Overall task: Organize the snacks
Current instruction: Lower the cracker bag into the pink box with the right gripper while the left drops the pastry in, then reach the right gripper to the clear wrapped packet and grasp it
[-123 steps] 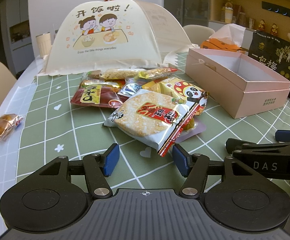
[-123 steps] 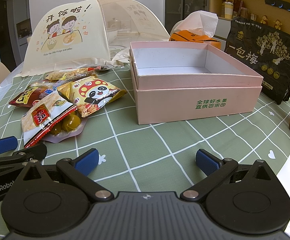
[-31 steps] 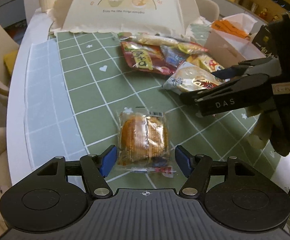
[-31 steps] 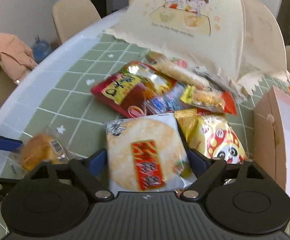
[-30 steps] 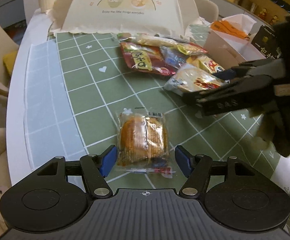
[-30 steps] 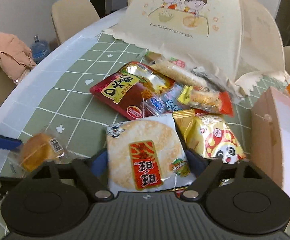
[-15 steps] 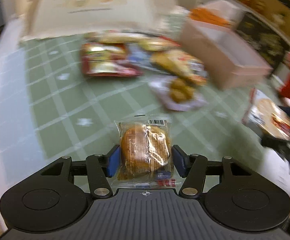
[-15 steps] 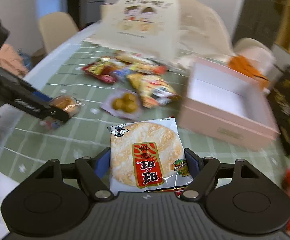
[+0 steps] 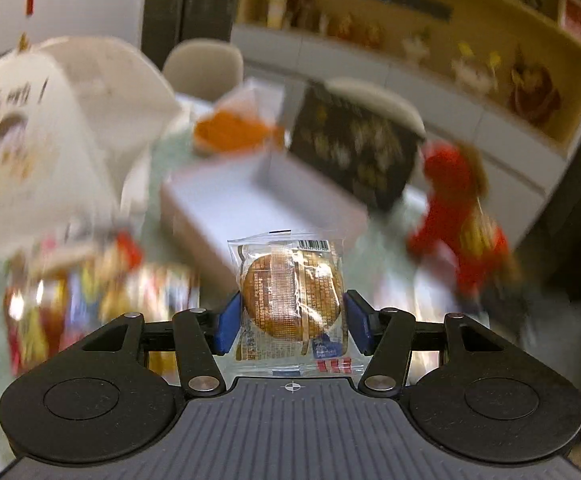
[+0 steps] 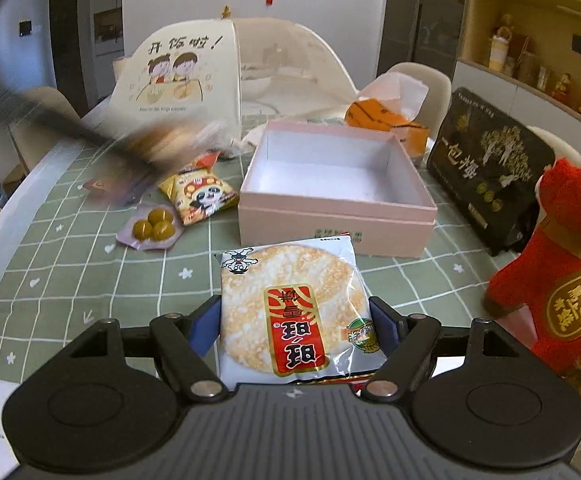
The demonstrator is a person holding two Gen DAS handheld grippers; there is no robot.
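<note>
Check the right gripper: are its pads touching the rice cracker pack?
Touching. The right wrist view shows both blue pads pressed against the sides of the rice cracker pack, held clear of the table.

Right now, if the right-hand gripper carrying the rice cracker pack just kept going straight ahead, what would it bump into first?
Probably the near wall of the open pink box. It stands straight beyond the rice cracker pack that the right gripper holds, with only bare tablecloth between. Depth is hard to judge.

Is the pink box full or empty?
Empty. In the right wrist view the pink box has no lid on, and only its bare white bottom and walls show; no snacks lie inside.
</note>
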